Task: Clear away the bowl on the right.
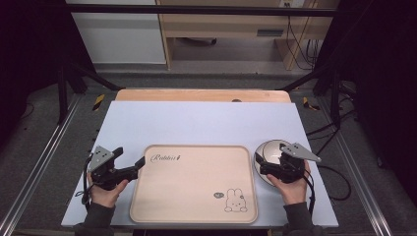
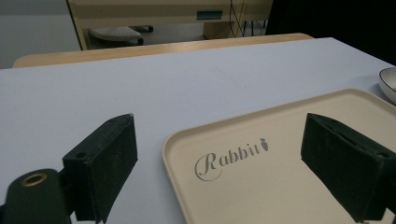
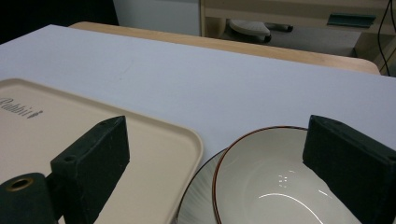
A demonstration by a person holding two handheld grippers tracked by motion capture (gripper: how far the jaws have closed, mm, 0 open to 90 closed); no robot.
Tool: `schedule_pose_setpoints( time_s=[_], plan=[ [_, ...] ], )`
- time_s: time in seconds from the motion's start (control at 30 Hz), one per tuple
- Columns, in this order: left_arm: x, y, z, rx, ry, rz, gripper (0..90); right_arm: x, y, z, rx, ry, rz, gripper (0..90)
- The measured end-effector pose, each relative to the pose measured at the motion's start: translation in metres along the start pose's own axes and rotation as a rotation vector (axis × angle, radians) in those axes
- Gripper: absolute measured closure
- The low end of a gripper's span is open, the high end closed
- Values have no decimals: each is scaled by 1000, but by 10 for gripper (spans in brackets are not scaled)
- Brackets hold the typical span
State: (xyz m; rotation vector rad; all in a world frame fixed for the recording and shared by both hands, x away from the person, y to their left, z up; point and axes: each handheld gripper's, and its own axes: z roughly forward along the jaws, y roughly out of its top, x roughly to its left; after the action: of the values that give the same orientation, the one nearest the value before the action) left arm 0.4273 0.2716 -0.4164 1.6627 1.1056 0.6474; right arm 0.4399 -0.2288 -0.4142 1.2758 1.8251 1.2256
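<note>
Beige rabbit-print tray [image 1: 194, 183] at the table's [image 1: 196, 120] near edge, left gripper [image 1: 138, 167] spread wide astride its left rim, white bowl [image 1: 268, 155] just beside its right edge, right gripper [image 1: 259, 164] spread over the bowl.

Wooden shelving [image 1: 236, 24] behind the table [image 1: 196, 118]

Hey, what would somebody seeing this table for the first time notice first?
Probably the beige tray lying mid-table, printed with "Rabbit" lettering and a little rabbit drawing. At its right edge sits a white bowl with a dark rim. The open left gripper is at the tray's left corner, the open right gripper over the bowl.
</note>
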Motion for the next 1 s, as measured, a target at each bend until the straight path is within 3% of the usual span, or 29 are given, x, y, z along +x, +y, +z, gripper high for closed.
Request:
schedule_pose_setpoints(
  time_s=[0.57, 1.0],
  plan=[
    [6, -4, 2, 21, 10, -11, 121, -5, 9, -5, 10, -30, 14, 93],
    [7, -5, 2, 25, 13, -15, 122, -21, 17, -11, 14, -54, 39, 115]
  ],
)
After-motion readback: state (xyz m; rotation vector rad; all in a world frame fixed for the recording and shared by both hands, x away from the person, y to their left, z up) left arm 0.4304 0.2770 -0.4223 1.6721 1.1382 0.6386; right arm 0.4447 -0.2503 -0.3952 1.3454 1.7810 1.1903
